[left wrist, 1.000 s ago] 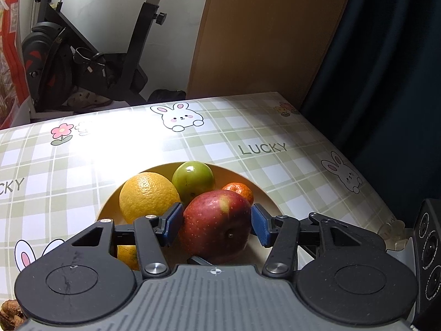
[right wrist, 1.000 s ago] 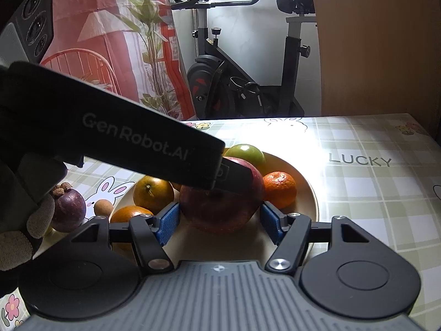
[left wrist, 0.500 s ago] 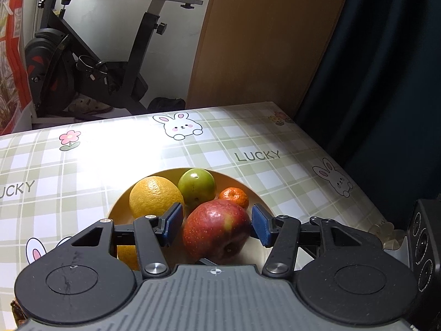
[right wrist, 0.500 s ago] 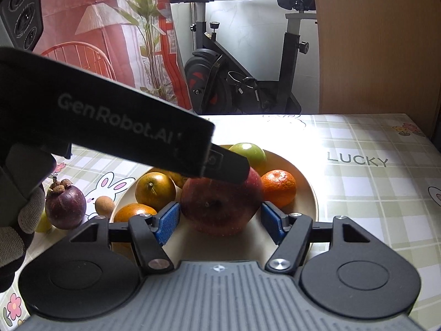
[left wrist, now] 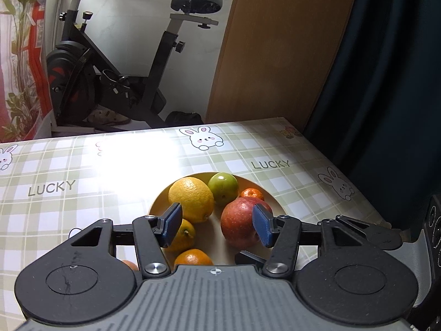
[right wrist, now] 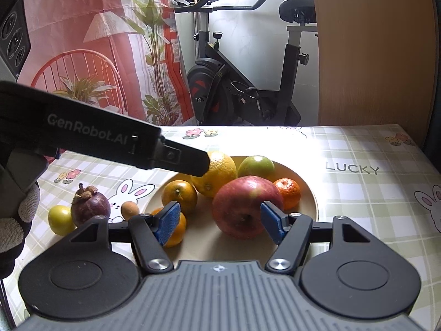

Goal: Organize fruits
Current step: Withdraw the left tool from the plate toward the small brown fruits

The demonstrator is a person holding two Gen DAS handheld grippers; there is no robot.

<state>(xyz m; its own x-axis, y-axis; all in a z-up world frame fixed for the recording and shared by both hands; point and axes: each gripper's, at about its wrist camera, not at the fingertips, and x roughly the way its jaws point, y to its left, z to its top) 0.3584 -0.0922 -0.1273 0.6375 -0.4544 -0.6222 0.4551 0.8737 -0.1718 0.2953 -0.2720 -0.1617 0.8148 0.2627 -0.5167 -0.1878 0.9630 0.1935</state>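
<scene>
Red apple (right wrist: 246,207): lying in the tan plate (right wrist: 310,193), just ahead of the right gripper (right wrist: 220,222), jaws spread, nothing pinched. Left gripper (left wrist: 217,224): jaws just been opening, empty, nearer the yellow orange (left wrist: 191,198). Plate also holds a green fruit (right wrist: 256,165) and tangerine (right wrist: 288,193). Off-plate at left: mangosteen (right wrist: 89,207), longan (right wrist: 130,210), yellow-green fruit (right wrist: 60,219).

Black hand-held gripper (left wrist: 217,224), blue pads (left wrist: 172,224)
</scene>
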